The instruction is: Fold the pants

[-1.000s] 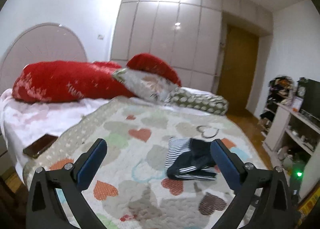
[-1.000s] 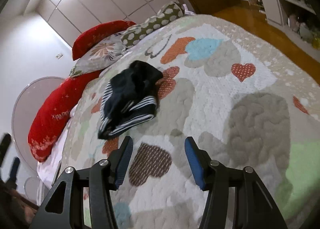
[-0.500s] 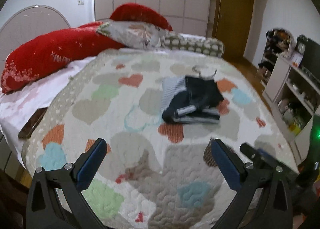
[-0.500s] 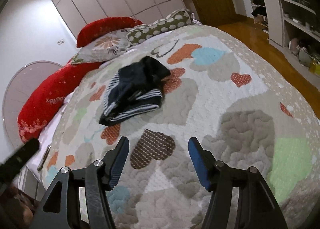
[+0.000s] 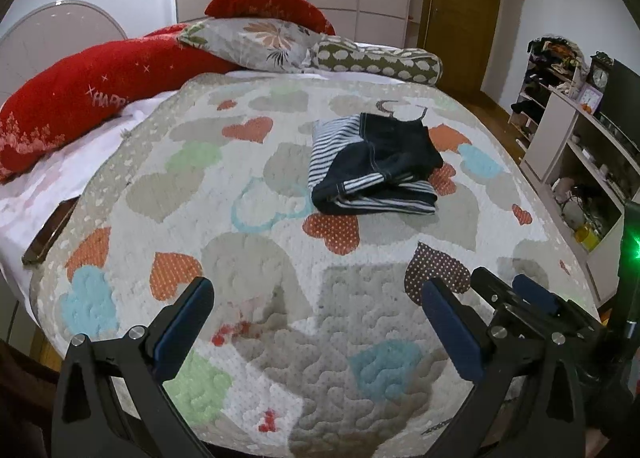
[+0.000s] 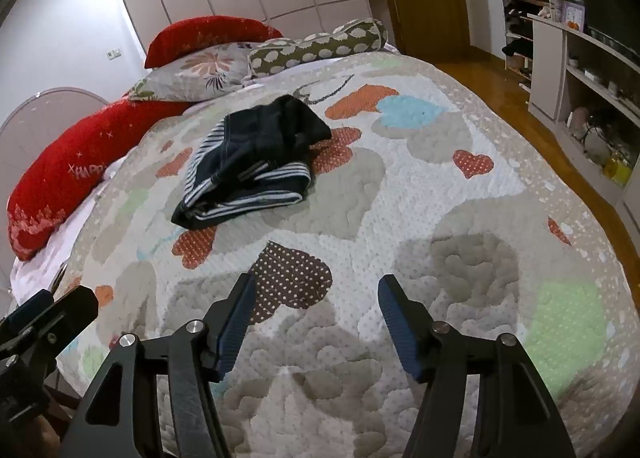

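The pants lay bundled mid-quilt, well short of the pillows, looking already folded. The left gripper gaped empty; the right gripper, just widening, held nothing.

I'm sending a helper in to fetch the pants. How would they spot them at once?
Look at the bed's heart-patterned quilt. Near its middle, short of the pillows, lies a crumpled bundle: the pants. They are dark navy with a white-striped lining, the only clothing on the quilt.
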Demonstrator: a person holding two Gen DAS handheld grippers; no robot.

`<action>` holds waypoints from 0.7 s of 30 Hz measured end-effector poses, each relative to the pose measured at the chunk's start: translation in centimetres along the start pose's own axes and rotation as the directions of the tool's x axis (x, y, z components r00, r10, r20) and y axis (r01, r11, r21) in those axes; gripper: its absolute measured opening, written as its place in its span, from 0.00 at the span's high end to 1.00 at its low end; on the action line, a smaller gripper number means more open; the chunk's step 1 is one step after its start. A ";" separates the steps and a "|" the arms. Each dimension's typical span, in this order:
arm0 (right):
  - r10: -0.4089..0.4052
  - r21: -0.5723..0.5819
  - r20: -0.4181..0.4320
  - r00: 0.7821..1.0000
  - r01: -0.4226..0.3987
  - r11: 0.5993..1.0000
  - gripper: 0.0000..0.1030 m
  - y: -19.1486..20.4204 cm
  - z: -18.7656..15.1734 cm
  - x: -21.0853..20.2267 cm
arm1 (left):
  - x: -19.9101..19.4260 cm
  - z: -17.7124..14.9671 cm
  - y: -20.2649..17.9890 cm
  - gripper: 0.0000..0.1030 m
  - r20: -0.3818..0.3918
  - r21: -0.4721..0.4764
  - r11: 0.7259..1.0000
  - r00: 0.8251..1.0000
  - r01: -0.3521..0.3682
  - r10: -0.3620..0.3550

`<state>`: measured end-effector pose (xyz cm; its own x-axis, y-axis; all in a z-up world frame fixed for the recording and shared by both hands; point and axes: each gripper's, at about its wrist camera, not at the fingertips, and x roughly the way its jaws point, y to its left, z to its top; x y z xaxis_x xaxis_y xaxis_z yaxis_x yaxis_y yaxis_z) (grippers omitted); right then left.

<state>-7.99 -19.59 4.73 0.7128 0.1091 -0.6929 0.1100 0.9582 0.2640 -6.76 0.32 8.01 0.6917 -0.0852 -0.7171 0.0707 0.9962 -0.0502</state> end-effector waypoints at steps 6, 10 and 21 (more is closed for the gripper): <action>-0.022 -0.012 -0.029 0.999 0.022 1.000 0.34 0.1 -0.4 0.7 | 0.5 -0.3 0.0 0.00 -0.024 -0.002 1.000 1.000 0.018 -0.018; -0.033 -0.016 -0.045 0.998 0.032 0.999 0.34 0.1 -0.6 1.2 | 0.8 -0.4 0.1 0.00 -0.037 -0.004 1.000 0.999 0.023 -0.023; -0.046 -0.041 -0.053 0.998 0.044 0.998 0.33 0.6 -1.0 1.4 | 1.2 -0.5 0.5 0.00 -0.058 -0.019 0.999 0.998 0.037 -0.038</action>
<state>-7.55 -18.58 3.25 0.6691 0.0784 -0.7391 0.1130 0.9721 0.2054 -6.25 0.73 6.72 0.6457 -0.1220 -0.7538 0.0828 0.9925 -0.0897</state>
